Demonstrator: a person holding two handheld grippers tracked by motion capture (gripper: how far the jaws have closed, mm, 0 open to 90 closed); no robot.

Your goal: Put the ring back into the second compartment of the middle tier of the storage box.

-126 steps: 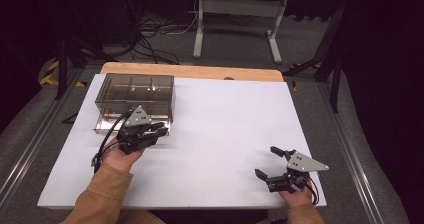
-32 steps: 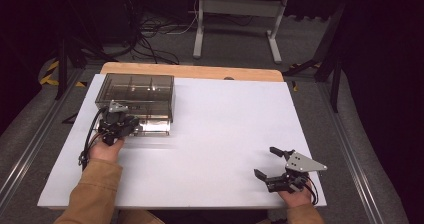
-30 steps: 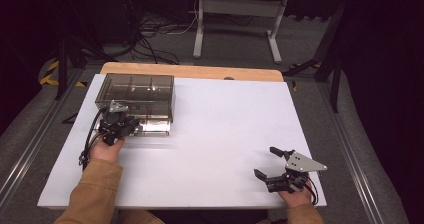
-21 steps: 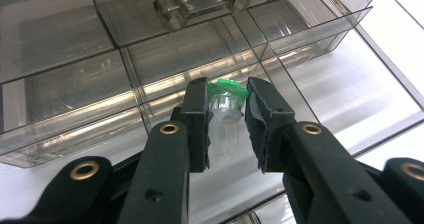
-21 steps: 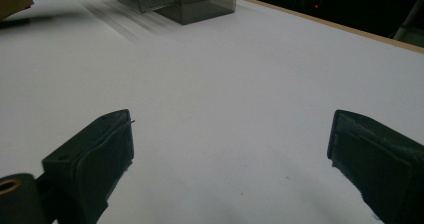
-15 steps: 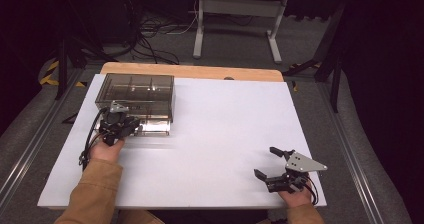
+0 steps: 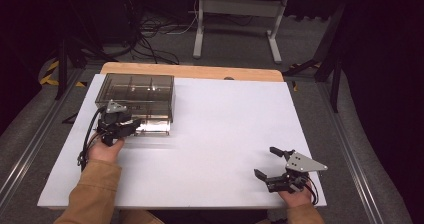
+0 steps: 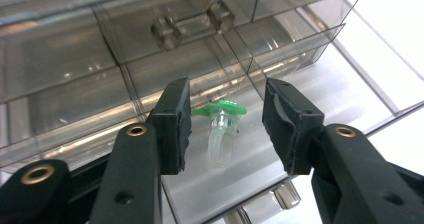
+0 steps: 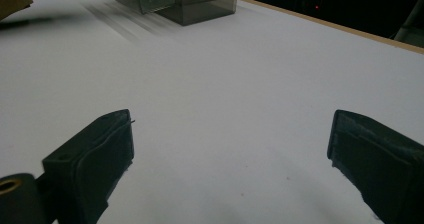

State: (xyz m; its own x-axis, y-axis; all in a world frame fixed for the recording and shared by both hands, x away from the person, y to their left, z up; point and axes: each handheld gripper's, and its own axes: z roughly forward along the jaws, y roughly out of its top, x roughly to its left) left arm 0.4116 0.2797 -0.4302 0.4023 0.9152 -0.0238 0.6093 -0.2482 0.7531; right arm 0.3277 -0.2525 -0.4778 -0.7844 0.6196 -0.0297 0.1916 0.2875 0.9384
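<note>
Over the drawer (image 8: 300, 149), left tongs (image 8: 225, 126) just opened (green-topped ring (image 8: 220, 134) freed).

I read this as a lab or recording bench — not a home. My white table (image 7: 220, 134) sits on a wooden top (image 7: 192, 72) inside a dark room. At twelve o'clock stands a grey metal bench frame (image 7: 235, 21); at eleven o'clock loose cables (image 7: 150, 31) sprawl over grey carpet (image 7: 30, 129). At nine o'clock, yellow-black hazard tape (image 7: 50, 74) marks the floor, and metal rails (image 7: 30, 149) flank the table — rig fittings.
</note>
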